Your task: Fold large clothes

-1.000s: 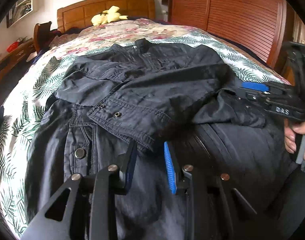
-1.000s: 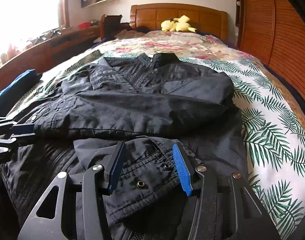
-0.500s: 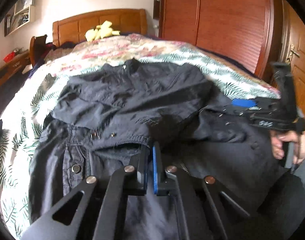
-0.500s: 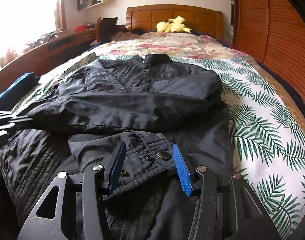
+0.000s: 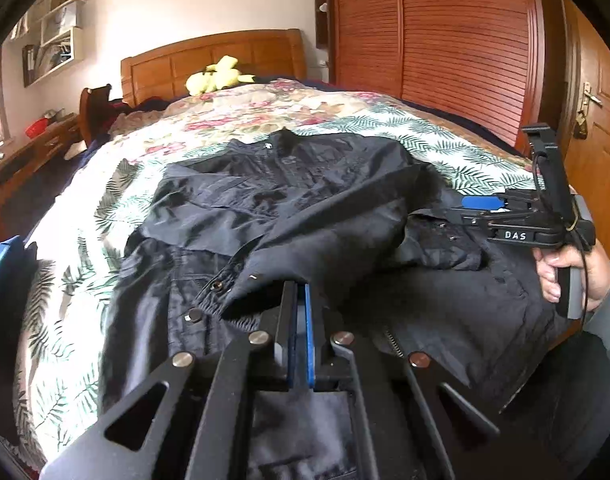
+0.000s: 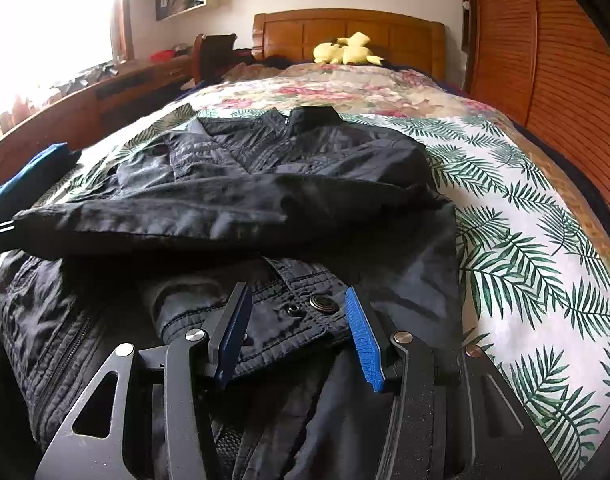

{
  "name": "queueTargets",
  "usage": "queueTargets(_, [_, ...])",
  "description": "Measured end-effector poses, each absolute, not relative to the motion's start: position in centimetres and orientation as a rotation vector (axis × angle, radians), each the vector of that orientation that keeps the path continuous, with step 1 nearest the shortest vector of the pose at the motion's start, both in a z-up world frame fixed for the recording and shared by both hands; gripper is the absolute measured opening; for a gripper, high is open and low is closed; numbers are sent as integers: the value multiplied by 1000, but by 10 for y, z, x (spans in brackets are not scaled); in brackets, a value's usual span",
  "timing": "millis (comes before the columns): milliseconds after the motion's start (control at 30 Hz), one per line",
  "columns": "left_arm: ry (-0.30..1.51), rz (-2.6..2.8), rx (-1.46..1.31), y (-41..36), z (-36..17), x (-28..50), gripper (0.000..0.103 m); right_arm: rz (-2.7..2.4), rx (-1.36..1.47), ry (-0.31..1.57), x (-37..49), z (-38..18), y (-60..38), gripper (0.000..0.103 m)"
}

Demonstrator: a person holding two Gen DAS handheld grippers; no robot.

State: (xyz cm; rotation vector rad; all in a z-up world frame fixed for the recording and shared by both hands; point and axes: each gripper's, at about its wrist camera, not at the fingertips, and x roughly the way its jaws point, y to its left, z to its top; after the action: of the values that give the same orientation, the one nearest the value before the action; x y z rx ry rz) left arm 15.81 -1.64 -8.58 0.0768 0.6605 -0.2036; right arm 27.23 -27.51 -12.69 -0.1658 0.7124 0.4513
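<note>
Left wrist view: left gripper clamped on a sleeve cuff; right gripper jaws apart.
Thin pinch may slip; lifted sleeve could drag the jacket crooked.

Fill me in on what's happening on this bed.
A person is folding a black jacket spread on the leaf-print bedspread, using a handheld gripper in each hand. The left gripper is shut on the cuff end of a sleeve that lies across the jacket's front. The right gripper is open, its blue pads either side of the other sleeve's snap-button cuff, not clamped. A yellow plush toy sits by the headboard.
</note>
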Motion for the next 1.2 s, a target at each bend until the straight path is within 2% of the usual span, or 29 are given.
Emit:
queueTargets(367, [660, -178, 40, 17, -90, 127, 1, 452, -173, 724, 275, -131, -269, 49])
queueTargets(867, [786, -65, 3, 91, -126, 106, 9, 436, -204, 724, 278, -134, -254, 50])
queueTargets(1200, [837, -6, -37, 122, -151, 106, 24, 425, -246, 725, 279, -138, -243, 49])
